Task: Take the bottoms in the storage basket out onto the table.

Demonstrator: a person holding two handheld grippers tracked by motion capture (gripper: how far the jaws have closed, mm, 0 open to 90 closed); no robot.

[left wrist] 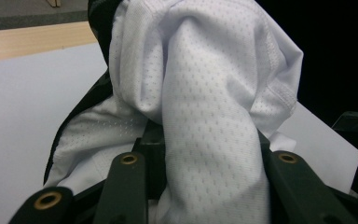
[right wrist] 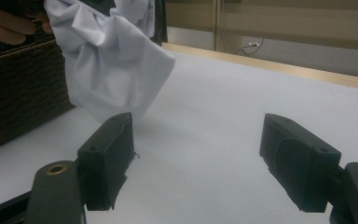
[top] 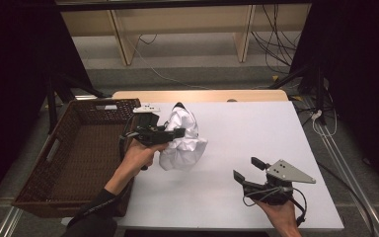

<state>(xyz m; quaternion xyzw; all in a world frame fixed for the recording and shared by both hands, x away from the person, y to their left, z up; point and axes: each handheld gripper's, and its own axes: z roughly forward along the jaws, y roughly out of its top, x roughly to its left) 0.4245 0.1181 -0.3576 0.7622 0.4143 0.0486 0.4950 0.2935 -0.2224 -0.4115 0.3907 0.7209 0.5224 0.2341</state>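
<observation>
A white, dimpled mesh garment with dark trim (top: 182,140) is held bunched in the left gripper (top: 176,132), whose jaws are clamped on a thick fold of it; in the left gripper view the cloth (left wrist: 205,121) rises straight up between them. The bundle hangs just ahead of and below that claw, above the white table (top: 256,138), with its lower hem close to the surface. The woven dark-brown wicker basket (top: 79,153) stands directly behind and beside the claw. The right gripper (top: 249,170) is held well apart, its jaws spread wide and empty.

The likeliest fault is judged to be a snag: the trailing hem could be caught on the basket's rim or dragged over the table, and cloth could then be pulled from the grip. The bundle's long axis runs roughly upright, with the dark collar end uppermost and the loose hem pointing down toward the table.
</observation>
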